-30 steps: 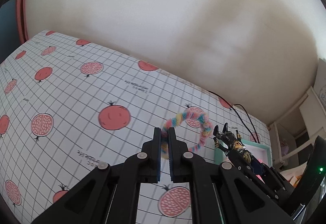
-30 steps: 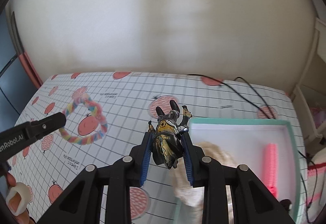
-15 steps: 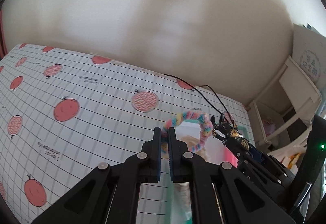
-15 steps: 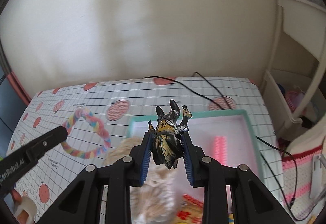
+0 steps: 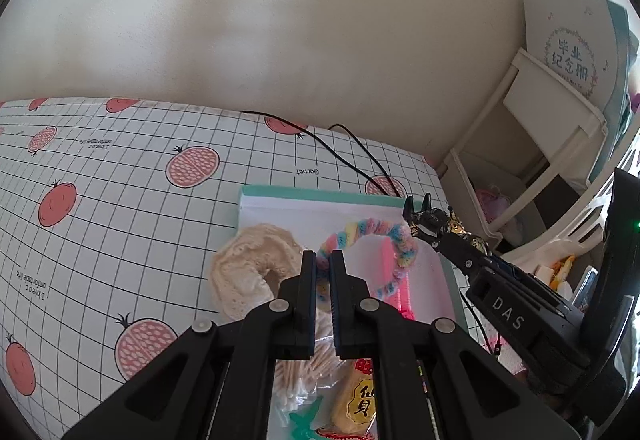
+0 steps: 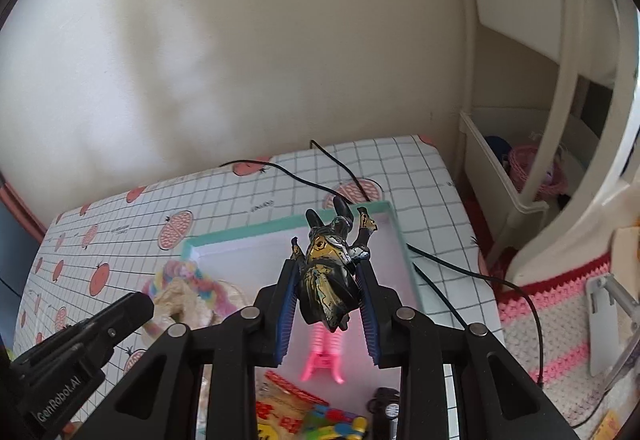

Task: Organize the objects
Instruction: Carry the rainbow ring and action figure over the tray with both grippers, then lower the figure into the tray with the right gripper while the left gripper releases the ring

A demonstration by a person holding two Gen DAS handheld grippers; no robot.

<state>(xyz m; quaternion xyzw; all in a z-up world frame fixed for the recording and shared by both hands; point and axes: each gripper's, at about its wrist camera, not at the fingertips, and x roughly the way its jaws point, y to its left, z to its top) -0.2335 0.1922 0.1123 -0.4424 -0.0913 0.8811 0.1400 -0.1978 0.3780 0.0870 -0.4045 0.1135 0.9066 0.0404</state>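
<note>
My left gripper (image 5: 324,260) is shut on a fluffy rainbow ring (image 5: 376,232), which hangs over the mint-rimmed tray (image 5: 320,193). The ring (image 6: 188,276) also shows beyond the left gripper's tip in the right wrist view. My right gripper (image 6: 326,272) is shut on a black and gold action figure (image 6: 328,272), held above the tray (image 6: 280,230). In the left wrist view the figure (image 5: 436,226) sticks out at the tray's right edge. Inside the tray lie a cream knitted ring (image 5: 252,260), a pink hair clip (image 6: 326,356) and snack packets (image 5: 358,396).
A black cable (image 6: 452,268) runs across the pomegranate-print tablecloth (image 5: 120,207) past the tray's far right corner. A cream shelf unit (image 6: 516,175) stands to the right of the table, with a pink basket inside. A striped knitted cloth (image 6: 556,300) lies at the right.
Both grippers have swung right and forward with their loads. The tray has come under them: the rainbow ring and the figure now hang over its inside instead of over the tablecloth.
</note>
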